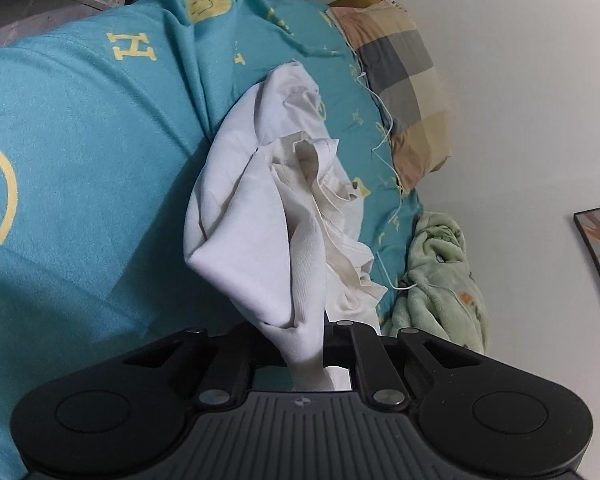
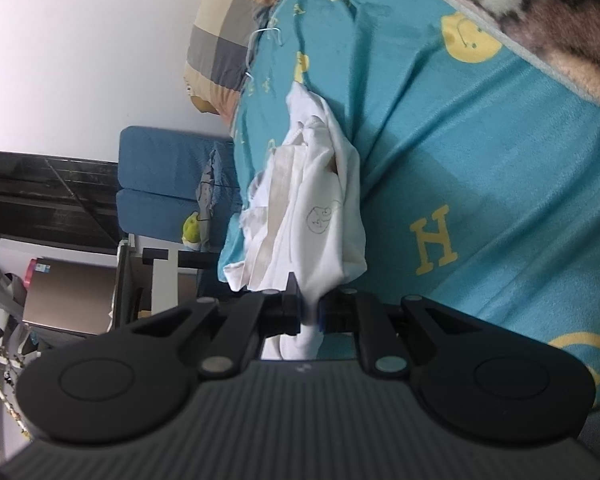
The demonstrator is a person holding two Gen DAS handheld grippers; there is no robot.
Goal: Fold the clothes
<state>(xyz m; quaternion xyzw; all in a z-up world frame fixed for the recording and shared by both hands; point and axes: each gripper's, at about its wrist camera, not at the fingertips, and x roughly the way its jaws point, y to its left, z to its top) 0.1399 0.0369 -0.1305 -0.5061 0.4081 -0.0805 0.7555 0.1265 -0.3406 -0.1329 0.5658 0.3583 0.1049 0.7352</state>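
Note:
A crumpled white garment [image 1: 268, 200] lies bunched on a teal bedsheet [image 1: 80, 152] printed with yellow letters and faces. In the left wrist view my left gripper [image 1: 306, 344] is shut on one gathered end of the cloth, which rises from the bed into the jaws. In the right wrist view the same white garment [image 2: 320, 204], showing a small line drawing, runs from the teal bedsheet [image 2: 480, 160] into my right gripper [image 2: 310, 314], which is shut on another edge of it. The cloth hangs bunched and wrinkled between the two grips.
A checked pillow [image 1: 400, 80] and a green fleece blanket [image 1: 440, 280] lie by the white wall. A thin white cord [image 1: 384, 128] trails over the sheet. In the right wrist view a blue chair [image 2: 168, 184], a dark screen [image 2: 48, 200] and cluttered shelves stand beside the bed edge.

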